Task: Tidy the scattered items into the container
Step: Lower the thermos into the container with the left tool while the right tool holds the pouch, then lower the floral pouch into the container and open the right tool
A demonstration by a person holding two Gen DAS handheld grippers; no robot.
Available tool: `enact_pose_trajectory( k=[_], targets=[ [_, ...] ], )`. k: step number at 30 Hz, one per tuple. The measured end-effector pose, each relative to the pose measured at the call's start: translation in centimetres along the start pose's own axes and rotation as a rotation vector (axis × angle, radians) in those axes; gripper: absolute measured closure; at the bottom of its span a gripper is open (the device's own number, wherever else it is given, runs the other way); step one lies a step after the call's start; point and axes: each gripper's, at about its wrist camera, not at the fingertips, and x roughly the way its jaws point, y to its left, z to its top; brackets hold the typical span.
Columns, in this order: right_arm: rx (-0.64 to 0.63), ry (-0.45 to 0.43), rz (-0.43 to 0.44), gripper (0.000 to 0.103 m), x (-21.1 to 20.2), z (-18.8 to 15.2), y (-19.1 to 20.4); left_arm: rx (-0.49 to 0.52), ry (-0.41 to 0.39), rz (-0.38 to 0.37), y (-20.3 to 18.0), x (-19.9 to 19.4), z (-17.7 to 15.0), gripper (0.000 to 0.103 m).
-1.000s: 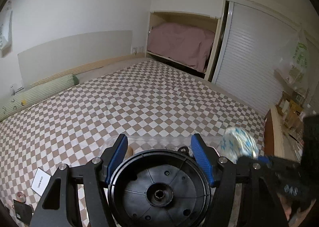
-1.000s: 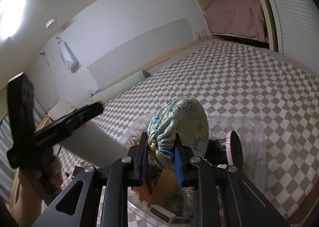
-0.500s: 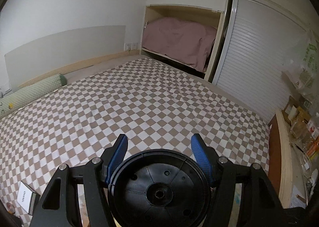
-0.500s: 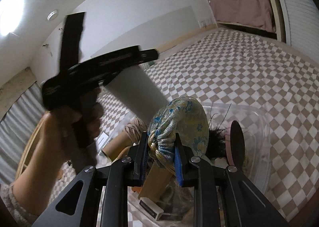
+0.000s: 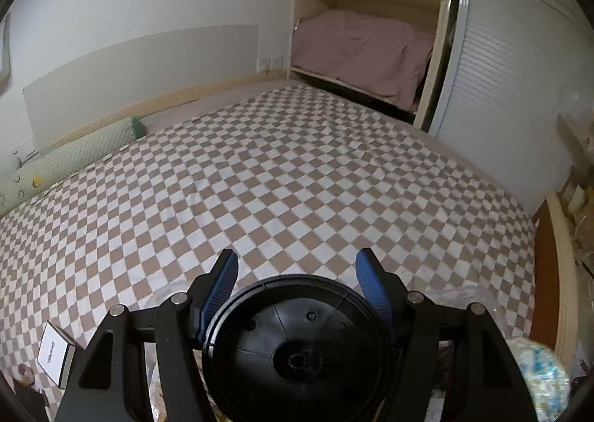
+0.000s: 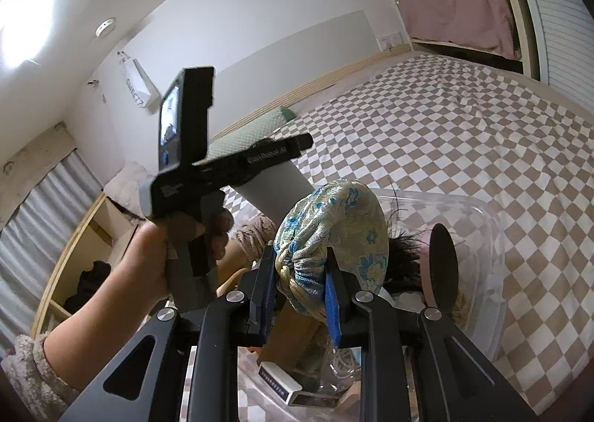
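One floral pouch (image 6: 334, 232) pinched, one clear container (image 6: 479, 236) below.

Each handheld black plastic two-finger gripper, the left one (image 5: 297, 273) and the right one (image 6: 300, 288), has angular arms with triangular cut-outs, silver screw heads at the pivots, and ribbed blue pads (image 5: 222, 279). At the left of the right wrist view, a hand (image 6: 156, 258) emerges from a fuzzy beige knit sleeve (image 6: 26, 370) at lower left.
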Motion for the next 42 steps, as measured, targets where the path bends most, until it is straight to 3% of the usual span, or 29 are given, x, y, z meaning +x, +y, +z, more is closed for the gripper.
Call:
enact_pose_trajectory(
  k=[6,8,14,20,23,29,34,37,40,42],
  targets=[
    [-0.011,0.007,0.001,0.079,0.3,-0.2,-0.2,0.094,0.081,0.053,-2.1,2.5,-1.8,0.037],
    [-0.014,0.017,0.0,0.079,0.4,-0.3,-0.3,0.085,0.108,0.028,-2.3,2.9,-2.5,0.037],
    [-0.006,0.049,0.004,0.079,0.7,-0.9,-0.4,0.047,0.076,-0.001,-2.1,0.8,-2.0,0.037],
    [-0.003,0.069,0.011,0.079,0.3,-1.7,-0.2,0.069,0.049,0.027,-1.6,-1.9,-2.1,0.037],
    [-0.014,0.067,-0.034,0.079,0.0,-2.1,0.0,0.081,0.042,0.034,-1.2,-3.3,-3.0,0.025],
    [-0.088,0.051,-0.187,0.079,-0.9,-2.8,0.6,0.106,0.018,0.017,-0.8,-6.1,-5.6,0.013],
    [-0.037,0.138,-0.168,0.079,1.5,-3.7,-0.1,0.095,-0.011,0.001,-0.3,-8.0,-7.0,0.012],
    [-0.026,0.148,-0.18,0.079,2.5,-3.9,-0.1,0.077,-0.033,-0.006,0.3,-9.0,-7.6,0.005],
    [0.019,0.145,-0.133,0.071,3.3,-4.3,-0.6,0.062,-0.05,-0.004,1.2,-9.8,-8.3,0.005],
    [0.039,0.16,-0.113,0.042,3.8,-4.5,-0.8,0.06,-0.047,0.003,1.7,-10.1,-8.6,0.004]
  ],
)
